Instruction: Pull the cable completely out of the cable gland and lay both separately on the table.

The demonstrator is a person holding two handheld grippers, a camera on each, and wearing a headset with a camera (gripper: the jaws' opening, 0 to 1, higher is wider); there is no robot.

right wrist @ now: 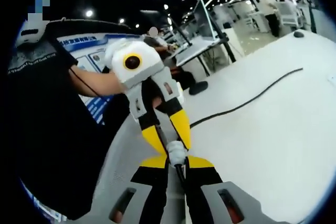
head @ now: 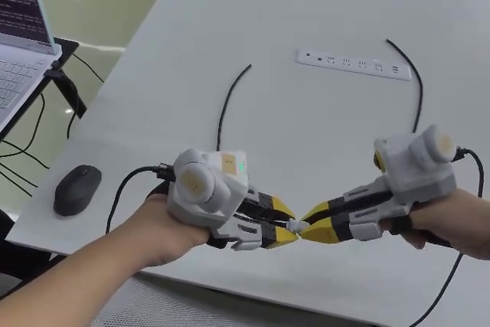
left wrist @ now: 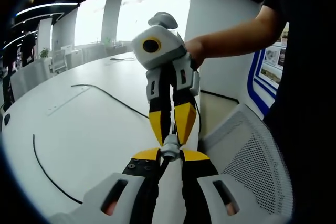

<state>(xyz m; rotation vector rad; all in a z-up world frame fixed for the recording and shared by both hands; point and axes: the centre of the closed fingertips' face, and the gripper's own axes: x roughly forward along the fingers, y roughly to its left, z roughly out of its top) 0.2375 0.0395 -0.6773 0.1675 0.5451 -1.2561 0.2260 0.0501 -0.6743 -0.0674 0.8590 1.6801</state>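
**Cable gland pinched between two hand-held grippers**

The left hand-held gripper (head: 286,229) and the right hand-held gripper (head: 312,229) meet tip to tip above the near edge of the worktop (head: 306,135). Each is held in one of the person's hands. The small pale cable gland (left wrist: 170,149) sits exactly where the yellow tips come together, off the surface.

In each gripper view the gland lies between that view's own two tips, with the jaws drawn in against it, so both are closed on it. The other gripper's tips press in from the far side.

The cable (right wrist: 181,173) is still threaded through. A short black stretch leaves the gland and runs back between the right jaws. The left gripper view shows a similar stretch between the left jaws.

A black lead (head: 222,112) lies across the worktop and passes behind the left hand. Whether it is the same cable I cannot tell.

A power strip (head: 352,64) lies farther back, well apart from the grippers.
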